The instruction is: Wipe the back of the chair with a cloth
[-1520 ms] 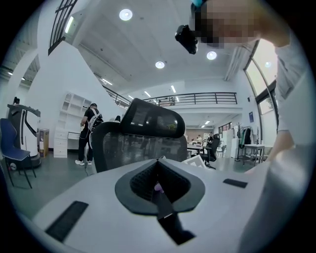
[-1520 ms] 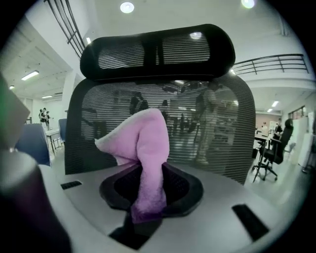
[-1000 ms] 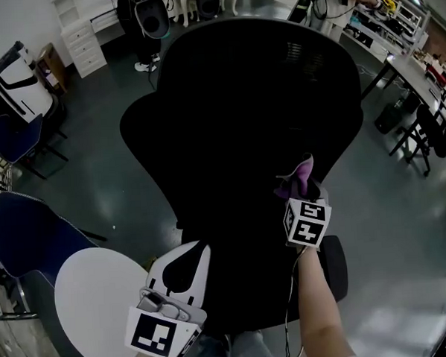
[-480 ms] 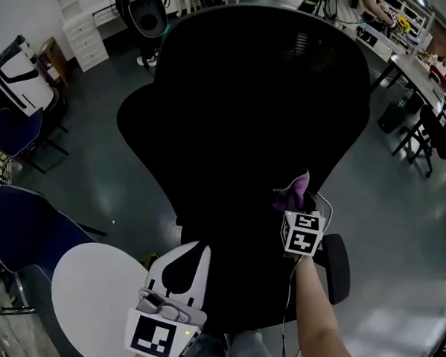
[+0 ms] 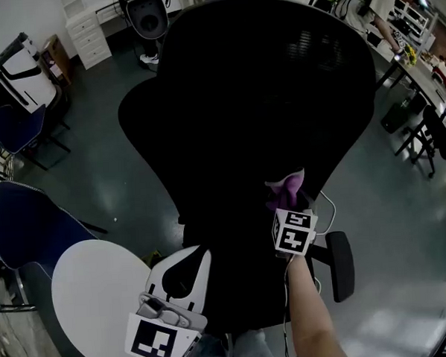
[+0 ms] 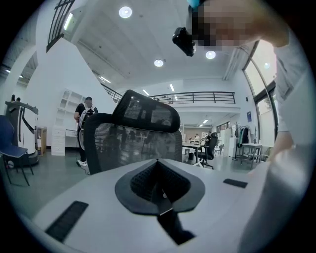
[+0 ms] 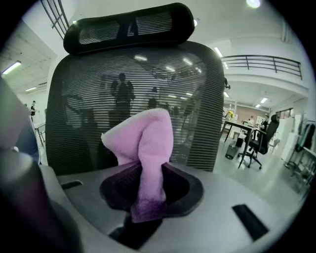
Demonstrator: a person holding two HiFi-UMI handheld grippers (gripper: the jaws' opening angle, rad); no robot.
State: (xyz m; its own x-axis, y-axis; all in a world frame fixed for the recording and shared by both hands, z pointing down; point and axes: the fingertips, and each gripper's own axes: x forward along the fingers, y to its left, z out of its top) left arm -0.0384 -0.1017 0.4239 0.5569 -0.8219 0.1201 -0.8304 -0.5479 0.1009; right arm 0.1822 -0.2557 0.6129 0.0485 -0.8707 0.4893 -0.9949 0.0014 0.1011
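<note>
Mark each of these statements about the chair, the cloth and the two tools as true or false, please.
1. The right tool is shut on a pink cloth. True.
2. The left tool grips a second cloth. False: its jaws are together with nothing between them.
3. The chair back is mesh, with a headrest above it. True.
4. The chair back is white. False: it is black.
5. The pink cloth lies flat on the floor. False: it stands up from the right tool, in front of the chair back.
</note>
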